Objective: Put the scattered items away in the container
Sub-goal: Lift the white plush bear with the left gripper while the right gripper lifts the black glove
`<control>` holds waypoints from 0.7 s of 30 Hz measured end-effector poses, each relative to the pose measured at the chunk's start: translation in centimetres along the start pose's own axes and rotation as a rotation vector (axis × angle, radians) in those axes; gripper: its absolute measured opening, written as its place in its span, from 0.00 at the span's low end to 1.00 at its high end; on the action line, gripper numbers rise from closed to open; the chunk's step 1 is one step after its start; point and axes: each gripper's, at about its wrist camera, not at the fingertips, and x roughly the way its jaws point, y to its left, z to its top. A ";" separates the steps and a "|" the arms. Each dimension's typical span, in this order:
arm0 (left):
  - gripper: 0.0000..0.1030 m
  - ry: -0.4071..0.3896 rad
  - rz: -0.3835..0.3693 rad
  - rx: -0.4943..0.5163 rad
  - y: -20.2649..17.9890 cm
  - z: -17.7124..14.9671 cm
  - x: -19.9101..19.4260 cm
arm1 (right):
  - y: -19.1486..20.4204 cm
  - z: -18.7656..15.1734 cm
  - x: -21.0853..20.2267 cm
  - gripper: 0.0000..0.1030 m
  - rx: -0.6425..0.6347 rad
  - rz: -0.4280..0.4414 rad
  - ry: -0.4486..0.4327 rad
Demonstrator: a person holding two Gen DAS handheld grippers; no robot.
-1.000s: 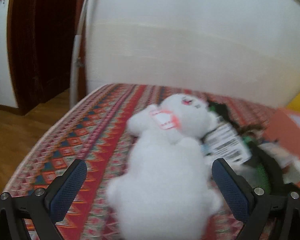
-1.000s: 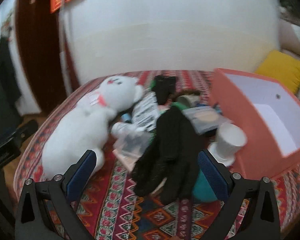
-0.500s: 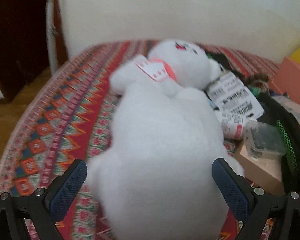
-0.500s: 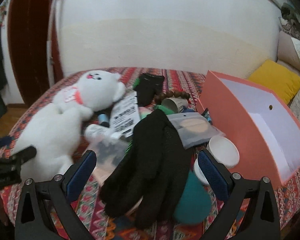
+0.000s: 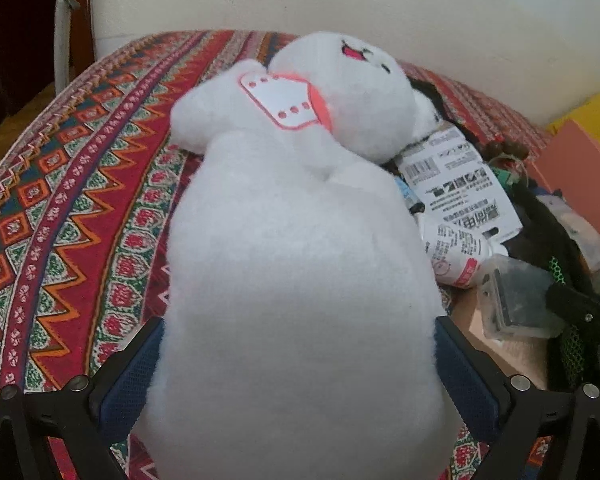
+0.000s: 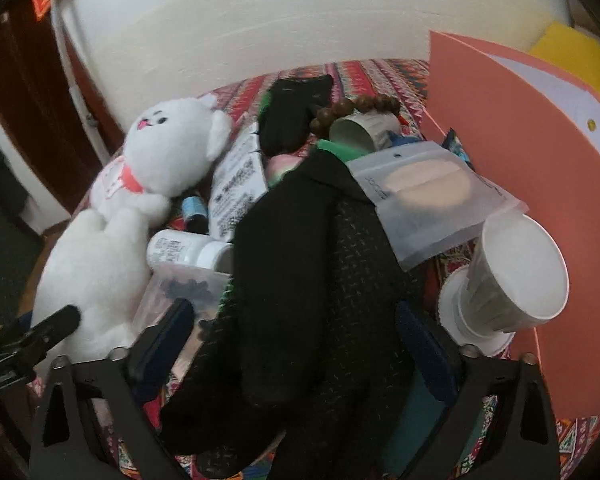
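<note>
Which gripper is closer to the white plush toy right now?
Left. The left gripper has its fingers on both sides of the white plush toy; the right gripper straddles the black glove beside it.

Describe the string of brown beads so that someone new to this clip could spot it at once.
Start at the orange container on the right of the patterned cloth. Just left of its near corner a paper cup lies on its side; the brown beads curve over it, beside a black glove. It is the only chain of round, glossy balls in the pile.
</note>
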 end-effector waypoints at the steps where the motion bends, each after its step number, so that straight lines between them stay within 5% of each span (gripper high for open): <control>1: 1.00 0.011 -0.004 0.020 -0.2 0.1 0.1 | 0.3 -0.1 -0.3 0.59 -0.006 0.039 -0.002; 2: 0.98 0.021 -0.013 0.043 -0.4 0.1 0.1 | 0.6 -0.2 -0.7 0.32 -0.013 0.077 -0.004; 4: 0.94 0.028 -0.030 0.058 -0.4 0.1 -0.1 | 1.6 -0.3 -1.5 0.19 -0.054 0.064 -0.024; 8: 0.72 -0.004 -0.091 0.024 0.5 0.0 -1.8 | 2.2 -1.2 -2.4 0.18 -0.075 0.098 -0.023; 12: 0.68 -0.021 -0.280 -0.006 0.8 0.1 -4.1 | 2.3 -1.8 -2.7 0.18 -0.064 0.118 -0.017; 15: 0.79 -0.022 -0.339 0.032 0.2 -0.1 -4.5 | 1.8 -1.6 -2.7 0.18 -0.040 0.113 -0.021; 17: 0.95 0.021 -0.368 -0.017 0.7 -0.3 -3.4 | 1.3 -1.5 -2.8 0.18 -0.028 0.119 -0.022; 21: 1.00 0.134 -0.338 -0.163 2.9 -0.4 0.0 | 1.9 -1.5 -3.3 0.17 -0.063 0.139 -0.040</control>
